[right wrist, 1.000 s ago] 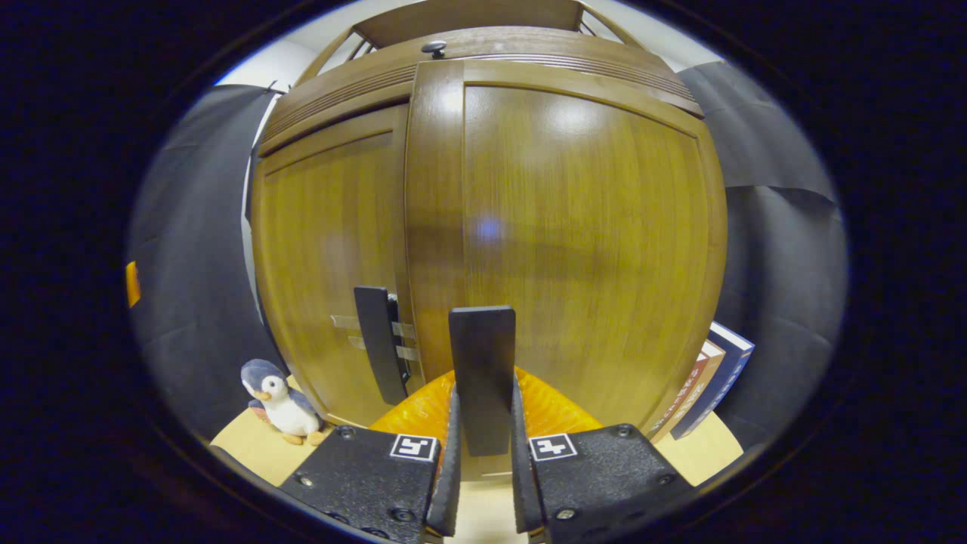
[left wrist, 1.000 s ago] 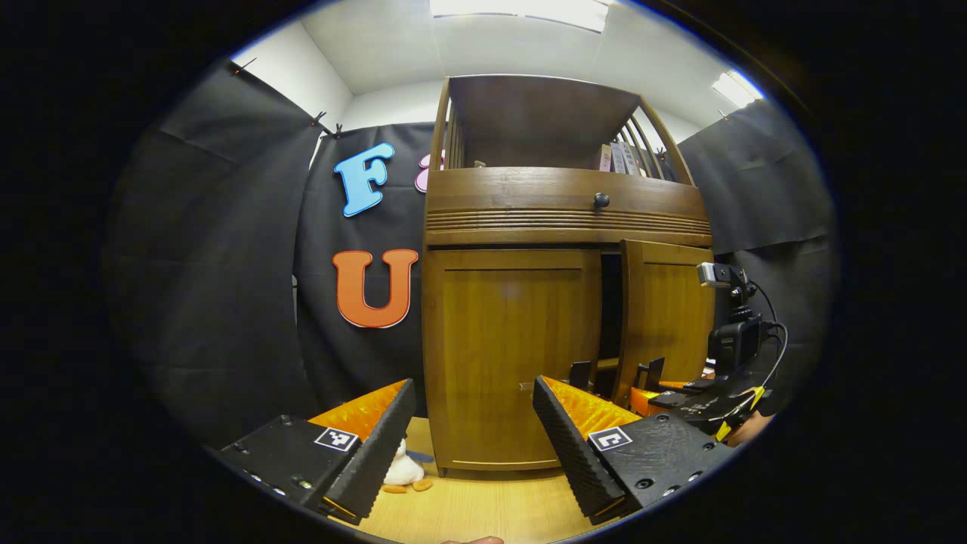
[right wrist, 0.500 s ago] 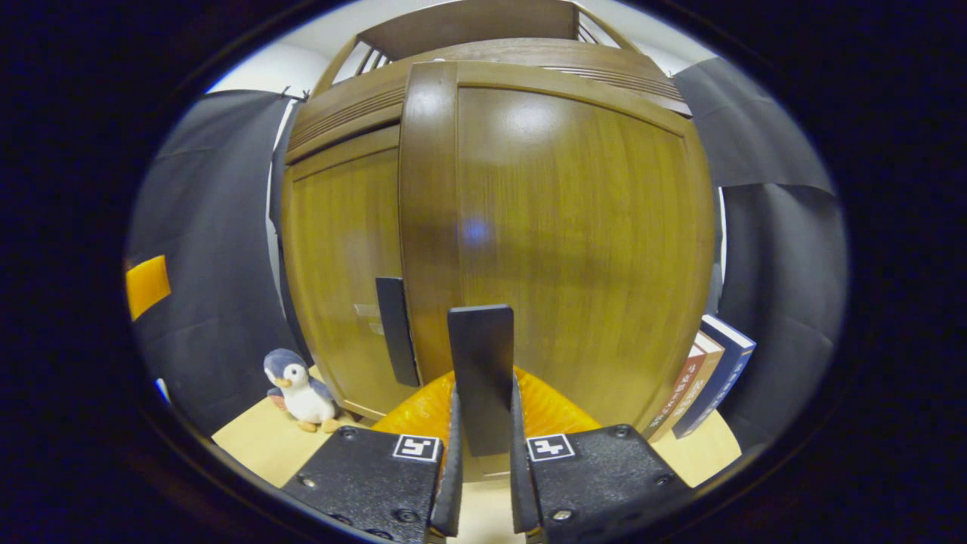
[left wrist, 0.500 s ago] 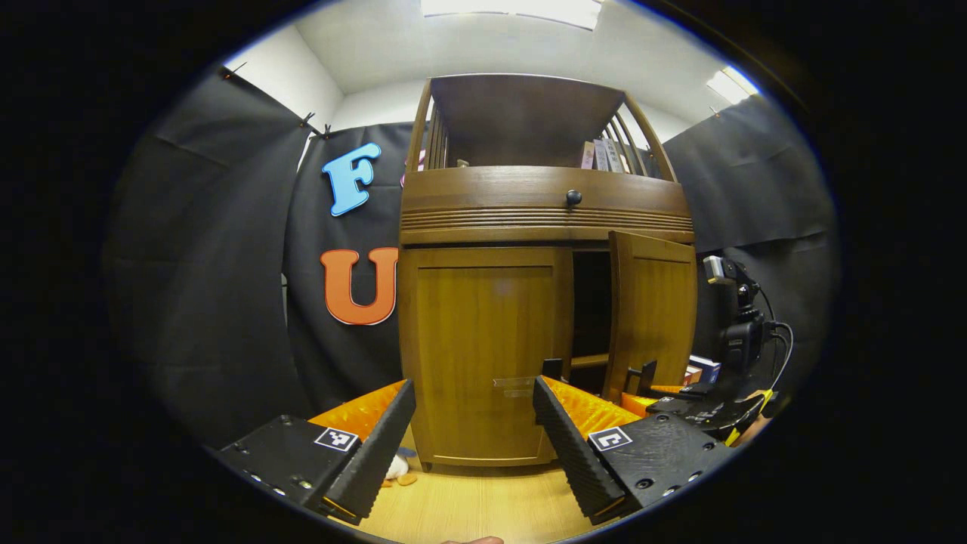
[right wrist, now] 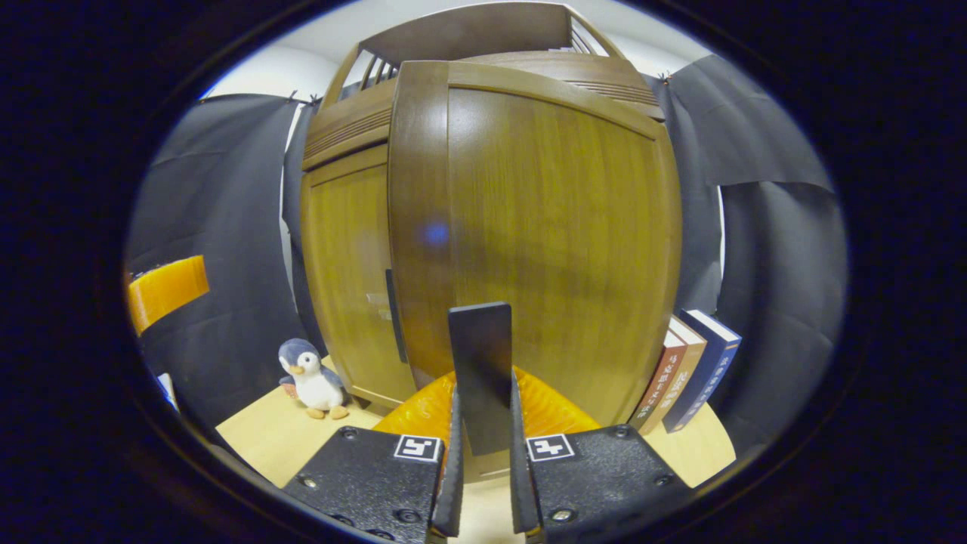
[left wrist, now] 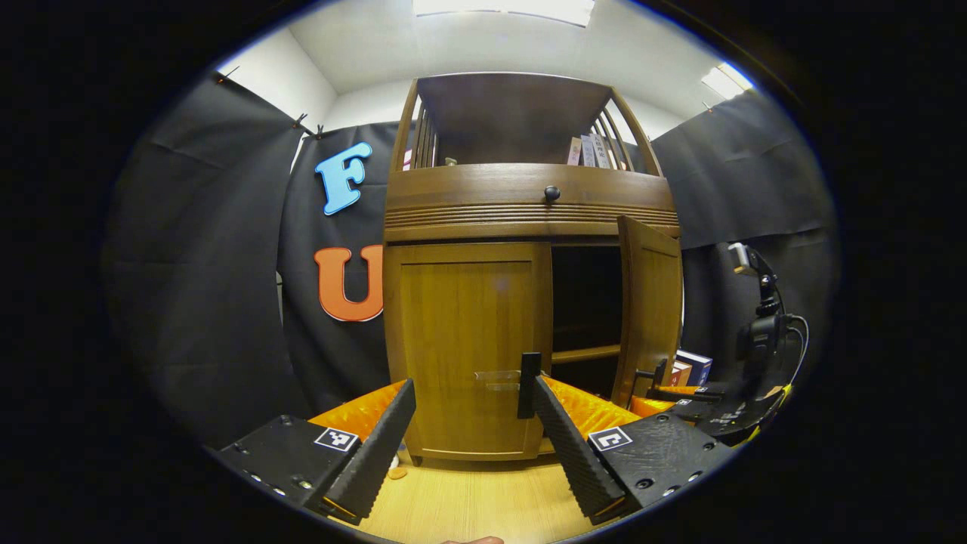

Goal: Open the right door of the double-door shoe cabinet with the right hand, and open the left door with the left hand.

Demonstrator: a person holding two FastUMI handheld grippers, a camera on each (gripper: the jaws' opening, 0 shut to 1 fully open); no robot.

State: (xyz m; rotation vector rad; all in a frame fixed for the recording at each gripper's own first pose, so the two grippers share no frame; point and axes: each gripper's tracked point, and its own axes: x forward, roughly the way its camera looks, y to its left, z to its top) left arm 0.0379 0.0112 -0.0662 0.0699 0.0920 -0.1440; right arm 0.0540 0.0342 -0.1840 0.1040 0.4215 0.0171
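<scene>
Cabinet of brown wood stands on a light wooden floor against the booth's black cloth wall, with an open shelf on top and a drawer with a dark round knob under it. In the left gripper view the left door is closed, its dark upright handle at its inner edge. The right door stands swung outward, exposing a dark interior with one shelf board. The left gripper is held in front of the left door, apart from it, its fingers spread wide with nothing between them. The right gripper is at the lower edge of the right door. In the right gripper view the right gripper has its fingers clamped on the right door's dark handle, one on each side, with the door panel close ahead. A toy penguin sits on the floor by the left door. Books lean beside the cabinet on the right; more books stand on the top shelf. Writing on the spines is too small to read. Each gripper carries square black-and-white markers.
</scene>
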